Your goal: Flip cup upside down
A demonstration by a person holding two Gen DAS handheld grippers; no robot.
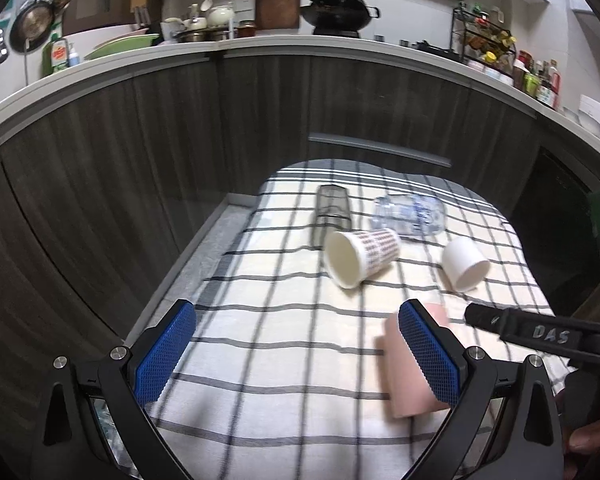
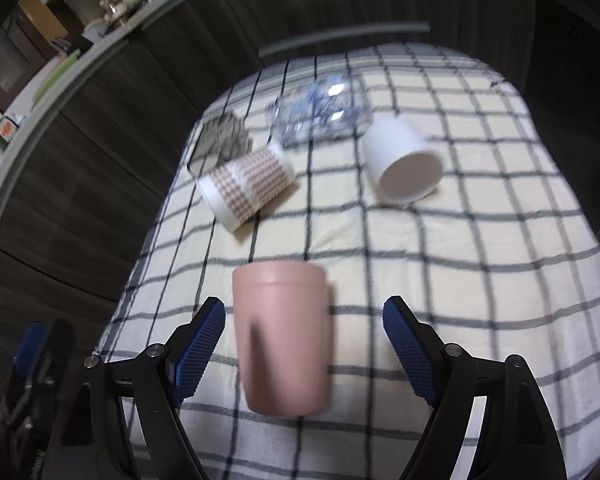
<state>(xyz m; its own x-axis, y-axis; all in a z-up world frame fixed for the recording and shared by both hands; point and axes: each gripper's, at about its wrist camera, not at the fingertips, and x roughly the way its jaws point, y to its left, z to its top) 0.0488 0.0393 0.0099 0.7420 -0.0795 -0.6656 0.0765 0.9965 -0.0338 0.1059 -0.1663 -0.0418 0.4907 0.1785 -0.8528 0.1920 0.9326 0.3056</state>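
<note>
Right gripper (image 2: 304,344) nearest: fingers spread wide, straddling pink cup (image 2: 282,336), no contact visible. Probably staged for a side grasp ahead of the flip. Cup matte pink, smooth, blurred; closed end apparently up, orientation uncertain. Stands on checked cloth (image 2: 480,280), near edge. Left gripper (image 1: 296,354) likewise spread, empty, cup just beside its right finger. Farther back: patterned cup (image 2: 246,184) and white cup (image 2: 404,160), both on their sides.
</note>
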